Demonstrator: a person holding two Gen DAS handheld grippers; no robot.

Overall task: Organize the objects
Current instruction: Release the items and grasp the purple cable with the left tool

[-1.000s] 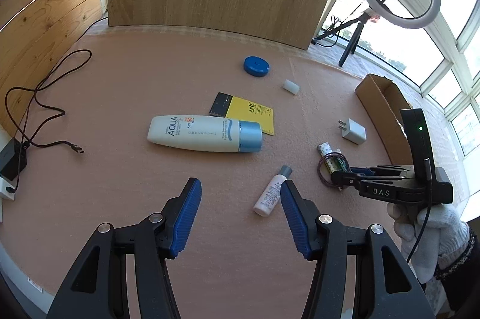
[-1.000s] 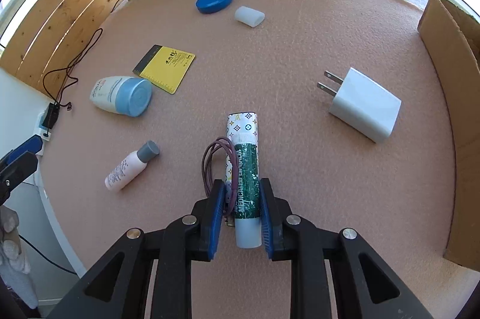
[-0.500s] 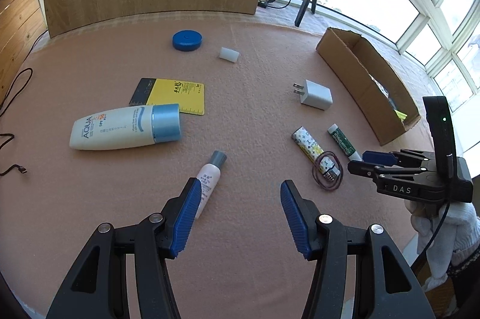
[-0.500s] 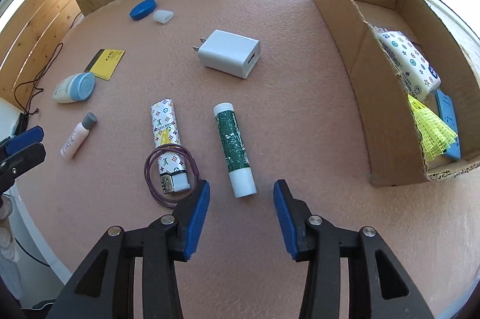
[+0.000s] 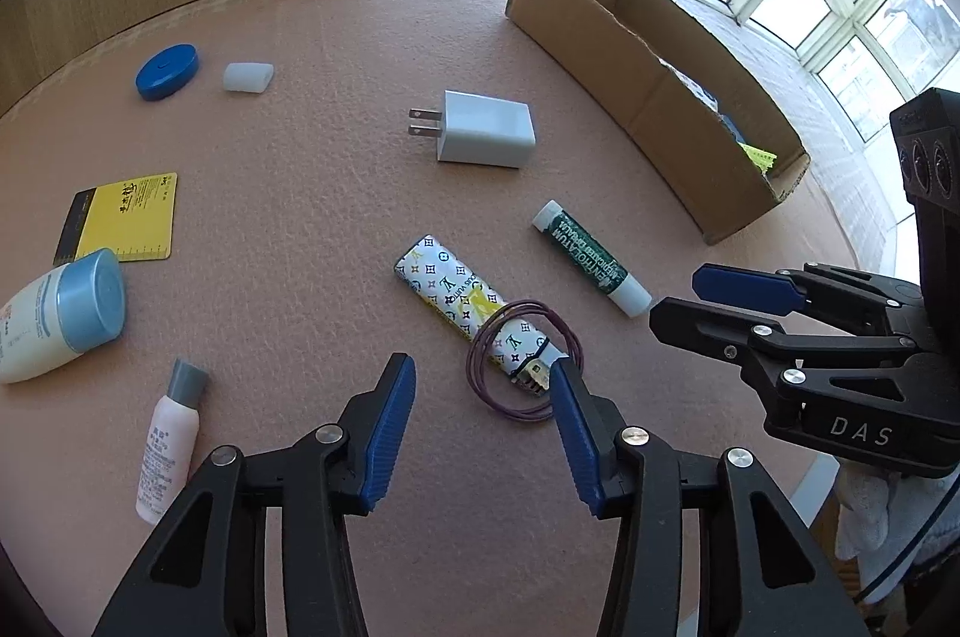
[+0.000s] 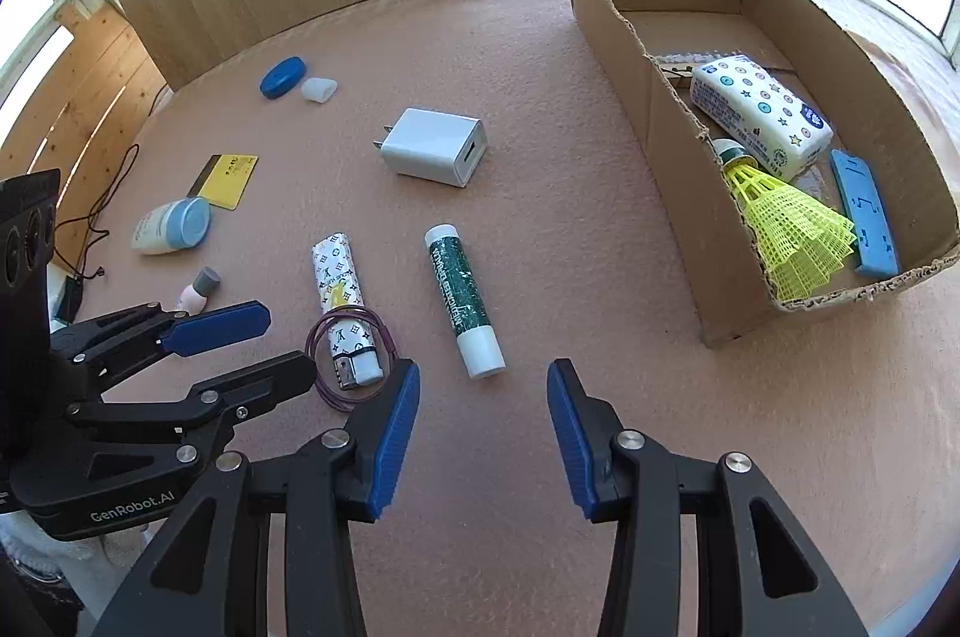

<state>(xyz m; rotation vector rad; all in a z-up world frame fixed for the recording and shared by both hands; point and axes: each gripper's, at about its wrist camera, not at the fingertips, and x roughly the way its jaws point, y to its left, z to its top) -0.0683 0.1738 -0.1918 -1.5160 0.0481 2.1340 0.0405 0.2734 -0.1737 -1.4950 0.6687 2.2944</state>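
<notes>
A green lip balm tube (image 5: 591, 253) (image 6: 462, 298) lies loose on the pink mat, its white end just ahead of my right gripper (image 6: 483, 379), which is open and empty. Left of it lies a patterned lighter (image 5: 462, 301) (image 6: 339, 277) ringed by a purple hair tie (image 5: 522, 367) (image 6: 348, 361). My left gripper (image 5: 480, 379) hovers just short of that hair tie with its jaws closing, and nothing sits between the pads. Each gripper shows in the other's view: the right gripper (image 5: 678, 298), the left gripper (image 6: 288, 343).
A cardboard box (image 6: 660, 109) at the right holds a tissue pack (image 6: 759, 115), a yellow shuttlecock (image 6: 786, 229) and a blue bar (image 6: 864, 217). On the mat: white charger (image 5: 480, 136), pink bottle (image 5: 165, 451), sunscreen bottle (image 5: 60, 316), yellow card (image 5: 120, 217), blue lid (image 5: 167, 71), white cap (image 5: 248, 77).
My right gripper let go of the green tube, opened and drew back from it. My left gripper swung right, from the pink bottle to the lighter, and its jaws narrowed.
</notes>
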